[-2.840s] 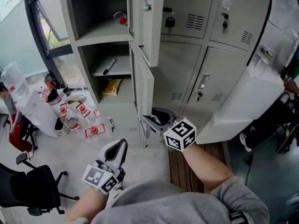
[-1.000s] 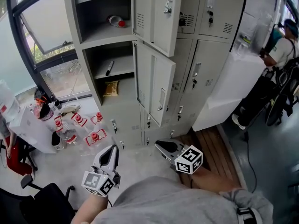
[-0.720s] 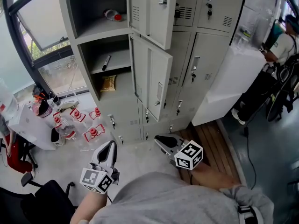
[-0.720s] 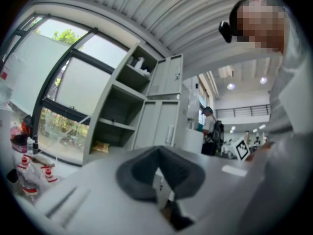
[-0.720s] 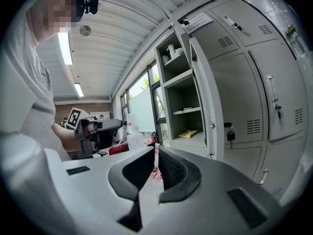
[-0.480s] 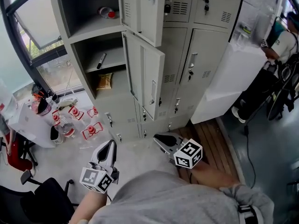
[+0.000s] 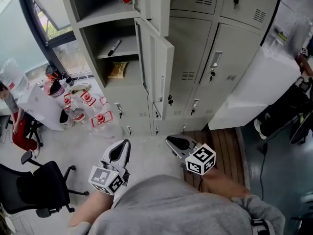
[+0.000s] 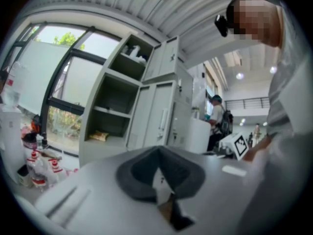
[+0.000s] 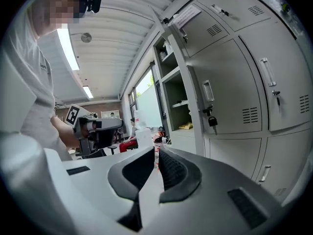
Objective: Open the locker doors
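**A:** The middle locker door stands ajar on the left column, and the upper door above it is swung out too. The neighbouring doors are closed.

**B:** And the grippers?

**A:** Both are low, well apart from the lockers. The left gripper has its jaws pressed together and empty. The right gripper shows only a hairline slit, gripping nothing.
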